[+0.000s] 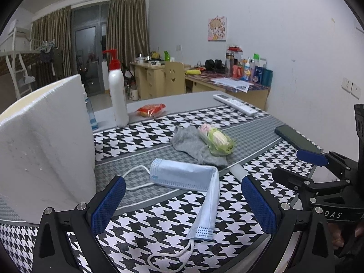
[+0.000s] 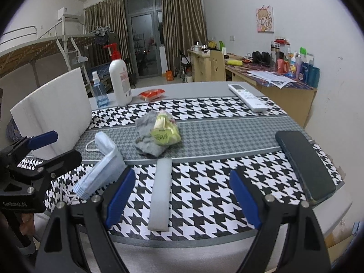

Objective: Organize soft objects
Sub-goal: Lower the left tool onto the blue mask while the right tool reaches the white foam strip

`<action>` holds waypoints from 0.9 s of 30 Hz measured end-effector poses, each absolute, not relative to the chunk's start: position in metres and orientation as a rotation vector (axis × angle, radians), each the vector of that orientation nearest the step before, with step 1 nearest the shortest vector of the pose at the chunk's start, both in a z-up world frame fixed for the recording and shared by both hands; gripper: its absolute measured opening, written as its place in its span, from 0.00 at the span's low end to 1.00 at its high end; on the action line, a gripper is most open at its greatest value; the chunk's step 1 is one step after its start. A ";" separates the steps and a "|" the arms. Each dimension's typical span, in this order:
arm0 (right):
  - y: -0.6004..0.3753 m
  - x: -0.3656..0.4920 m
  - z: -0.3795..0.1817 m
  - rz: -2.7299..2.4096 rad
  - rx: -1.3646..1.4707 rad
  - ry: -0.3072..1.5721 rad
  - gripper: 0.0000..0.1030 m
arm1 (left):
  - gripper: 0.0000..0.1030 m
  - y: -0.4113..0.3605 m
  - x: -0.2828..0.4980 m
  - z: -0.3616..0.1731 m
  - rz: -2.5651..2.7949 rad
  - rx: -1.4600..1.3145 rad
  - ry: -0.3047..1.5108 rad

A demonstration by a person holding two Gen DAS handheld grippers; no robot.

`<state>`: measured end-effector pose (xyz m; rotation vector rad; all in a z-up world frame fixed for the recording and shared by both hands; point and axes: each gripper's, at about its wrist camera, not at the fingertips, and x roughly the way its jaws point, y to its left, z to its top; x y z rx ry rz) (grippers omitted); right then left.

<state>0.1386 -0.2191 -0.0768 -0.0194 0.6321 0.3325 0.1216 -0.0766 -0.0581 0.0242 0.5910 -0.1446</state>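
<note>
Now, foam strip (image 2: 161, 195) lengthwise btwn open right gripper (image 2: 183, 195) pads

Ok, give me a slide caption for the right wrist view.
Open right gripper above a foam strip, face mask alongside.

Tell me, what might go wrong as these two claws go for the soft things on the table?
The face mask has loose ear loops that could snag a finger of the open left gripper. The green packet rests on the grey sock, so lifting the sock may tip it off. The phone lies near the table's edge, easily knocked.
</note>
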 end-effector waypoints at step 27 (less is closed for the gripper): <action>-0.221 0.154 -0.098 0.353 -0.022 0.703 0.85 | 0.75 -0.092 0.155 -0.088 -0.195 0.049 0.756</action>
